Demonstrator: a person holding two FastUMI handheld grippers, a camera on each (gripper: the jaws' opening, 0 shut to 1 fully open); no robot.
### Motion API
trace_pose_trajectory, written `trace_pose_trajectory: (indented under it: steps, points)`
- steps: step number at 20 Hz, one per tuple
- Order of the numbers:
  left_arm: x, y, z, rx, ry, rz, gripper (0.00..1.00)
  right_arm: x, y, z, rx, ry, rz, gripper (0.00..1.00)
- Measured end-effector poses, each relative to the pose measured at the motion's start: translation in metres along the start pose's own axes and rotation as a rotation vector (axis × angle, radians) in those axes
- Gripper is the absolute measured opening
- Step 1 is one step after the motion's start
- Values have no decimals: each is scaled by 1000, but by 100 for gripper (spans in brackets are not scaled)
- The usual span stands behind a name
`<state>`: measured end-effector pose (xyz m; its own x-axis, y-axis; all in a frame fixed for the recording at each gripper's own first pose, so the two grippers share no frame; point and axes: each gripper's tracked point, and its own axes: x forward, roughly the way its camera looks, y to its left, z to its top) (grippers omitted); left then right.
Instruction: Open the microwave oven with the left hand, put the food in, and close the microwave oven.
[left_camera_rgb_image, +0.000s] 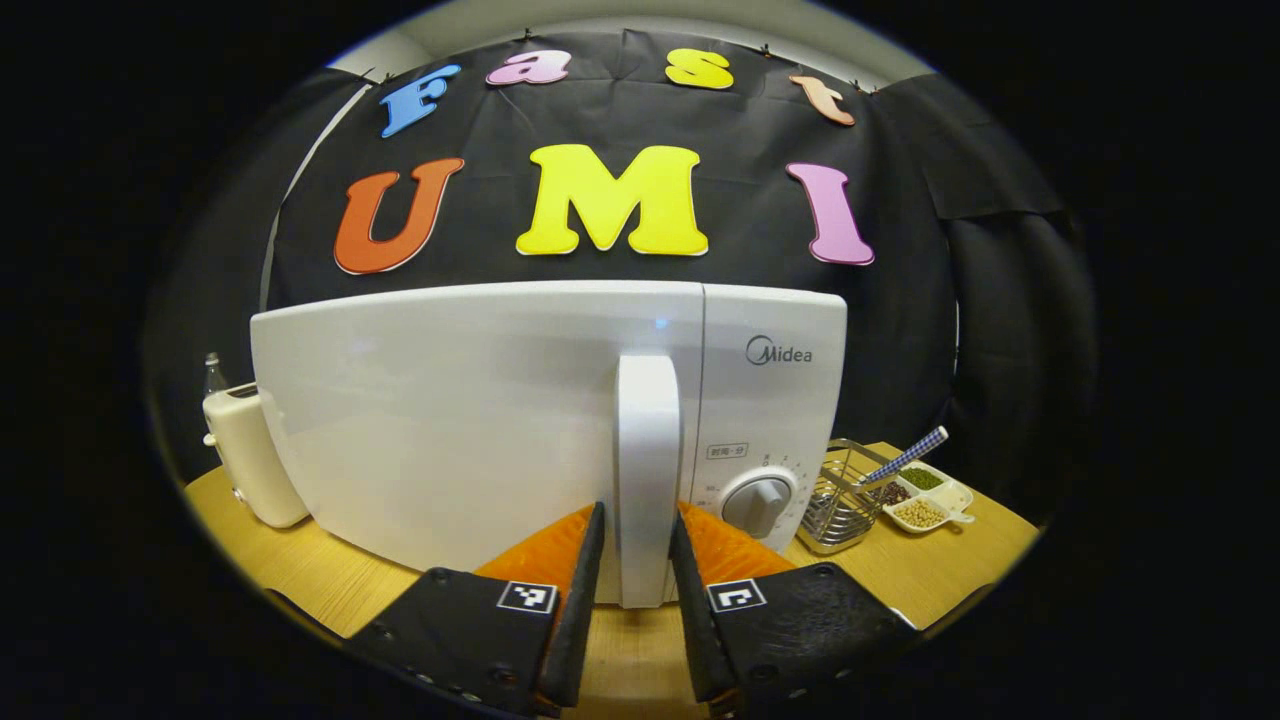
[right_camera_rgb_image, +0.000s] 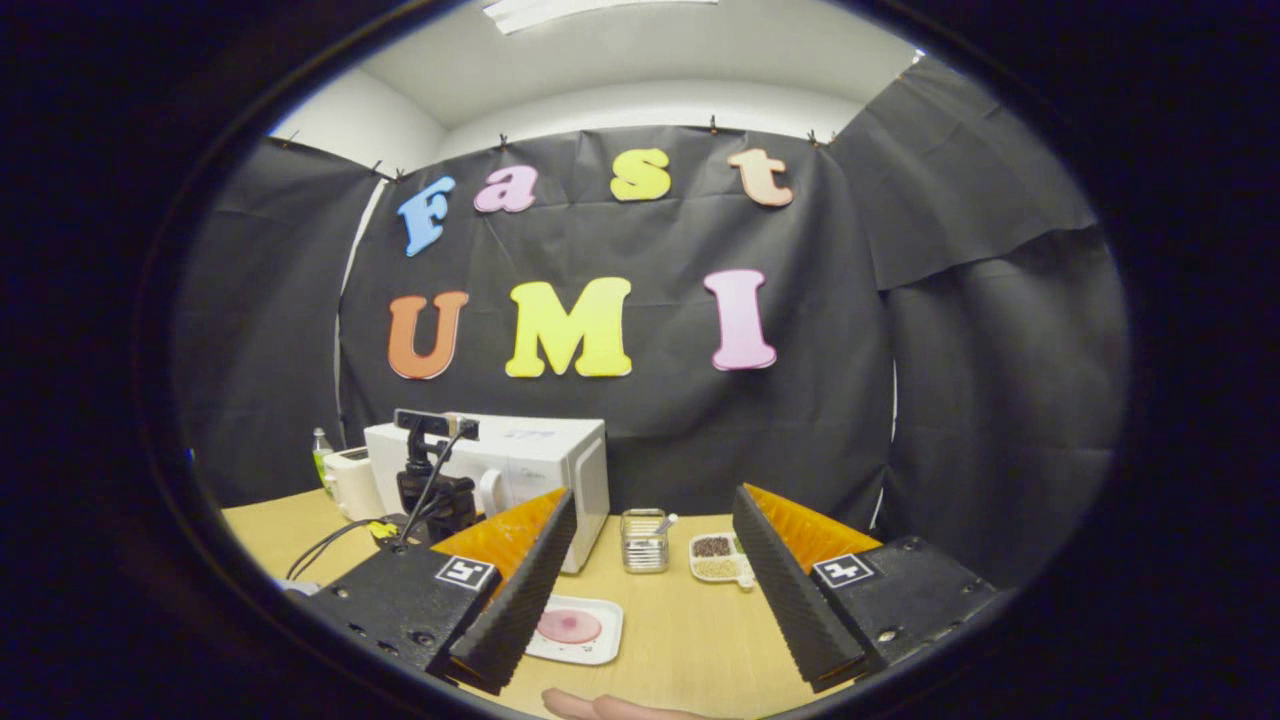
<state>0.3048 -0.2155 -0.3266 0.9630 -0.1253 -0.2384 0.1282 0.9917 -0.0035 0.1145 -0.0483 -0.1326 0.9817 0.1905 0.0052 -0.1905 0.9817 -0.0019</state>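
The white microwave (left_camera_rgb_image: 470, 420) stands right in front of me with its door closed. My left gripper (left_camera_rgb_image: 637, 512) is shut on the upright door handle (left_camera_rgb_image: 648, 440), one finger on each side. In the right gripper view the microwave (right_camera_rgb_image: 530, 460) sits at the back left of the wooden table, with the left gripper's body (right_camera_rgb_image: 432, 490) in front of it. A white plate with round pink food (right_camera_rgb_image: 570, 627) lies on the table just beyond my right gripper (right_camera_rgb_image: 654, 492), which hangs open above the table with nothing between its fingers.
A cream toaster (left_camera_rgb_image: 250, 455) and a bottle (right_camera_rgb_image: 320, 450) stand left of the microwave. Right of it are a wire basket (left_camera_rgb_image: 838, 505) and a divided dish of beans (left_camera_rgb_image: 925, 498) with a spoon. A hand (right_camera_rgb_image: 610, 708) shows at the bottom edge.
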Motion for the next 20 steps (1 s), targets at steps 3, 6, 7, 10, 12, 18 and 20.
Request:
trace_pose_trajectory:
  steps: [3,6,7,10,12,18,20]
  points:
    - [3,-3,0,-35,-2,-13,45,-8,4,16,-37,-52,-7,100]
    - [3,-8,1,0,-9,9,21,-14,11,20,-43,-57,14,92]
    - [2,-9,3,2,-13,14,4,-15,8,22,-46,-60,9,92]
    - [-2,-11,0,-66,13,-30,4,-18,7,28,-61,-80,9,92]
    - [-3,-10,1,-57,19,-39,4,-18,3,32,-70,-92,-2,100]
    - [-50,-2,-2,-12,-80,-31,4,-18,-9,21,-36,-77,-12,100]
    - [-81,1,-13,-26,-63,-114,4,-16,-12,10,-17,-56,-13,100]
